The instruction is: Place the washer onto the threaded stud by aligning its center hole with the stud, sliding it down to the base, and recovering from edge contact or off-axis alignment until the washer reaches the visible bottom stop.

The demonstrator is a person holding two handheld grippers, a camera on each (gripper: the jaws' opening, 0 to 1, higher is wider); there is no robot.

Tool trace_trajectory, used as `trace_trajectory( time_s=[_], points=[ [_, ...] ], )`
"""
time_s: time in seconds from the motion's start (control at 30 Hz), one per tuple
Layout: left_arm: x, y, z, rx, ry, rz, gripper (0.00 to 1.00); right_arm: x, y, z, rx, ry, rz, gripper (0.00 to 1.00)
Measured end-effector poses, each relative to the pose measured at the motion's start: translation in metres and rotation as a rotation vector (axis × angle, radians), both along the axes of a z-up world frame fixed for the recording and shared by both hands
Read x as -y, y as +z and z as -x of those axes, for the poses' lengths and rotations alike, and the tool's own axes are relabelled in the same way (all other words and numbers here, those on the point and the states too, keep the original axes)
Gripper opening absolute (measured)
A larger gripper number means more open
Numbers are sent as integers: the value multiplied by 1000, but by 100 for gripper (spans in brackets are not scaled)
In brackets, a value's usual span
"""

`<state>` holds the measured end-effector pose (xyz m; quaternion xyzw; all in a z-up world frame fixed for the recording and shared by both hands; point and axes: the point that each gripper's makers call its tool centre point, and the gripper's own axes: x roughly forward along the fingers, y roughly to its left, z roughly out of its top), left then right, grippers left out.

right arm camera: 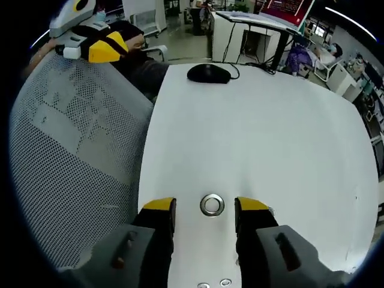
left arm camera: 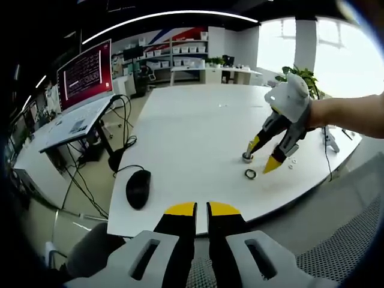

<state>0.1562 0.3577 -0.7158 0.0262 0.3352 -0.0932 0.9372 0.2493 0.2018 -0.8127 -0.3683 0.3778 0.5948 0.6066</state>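
In the left gripper view a short metal stud (left arm camera: 246, 157) stands on the white table (left arm camera: 192, 126), with a dark ring-shaped washer (left arm camera: 250, 174) lying flat just in front of it. My right gripper (left arm camera: 263, 155) reaches in from the right, jaws open, one yellow tip right beside the stud. In the right gripper view a round silver ring (right arm camera: 211, 205) lies on the table between my right gripper's (right arm camera: 206, 205) open jaws, untouched by either; I cannot tell if it is the washer or the stud seen end-on. My left gripper (left arm camera: 201, 210) is shut on nothing, off the table's near edge.
A black mouse (left arm camera: 138, 188) sits near the table's edge with its cable trailing off. Small loose washers (left arm camera: 292, 162) lie by the right gripper. A grey mesh chair (right arm camera: 72, 156) stands beside the table, with the left gripper (right arm camera: 105, 47) above it. A laptop (left arm camera: 84, 78) rests on a side desk.
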Motion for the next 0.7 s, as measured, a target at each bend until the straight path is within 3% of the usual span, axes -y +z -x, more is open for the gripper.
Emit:
trace_trajectory(
  time_s=[0.27,0.7],
  points=[
    [0,0,0,2,2,2,4,9,-25,-4,-33,-56,38,41],
    [0,0,0,1,3,2,4,12,-49,-13,-54,-94,86,38]
  ],
)
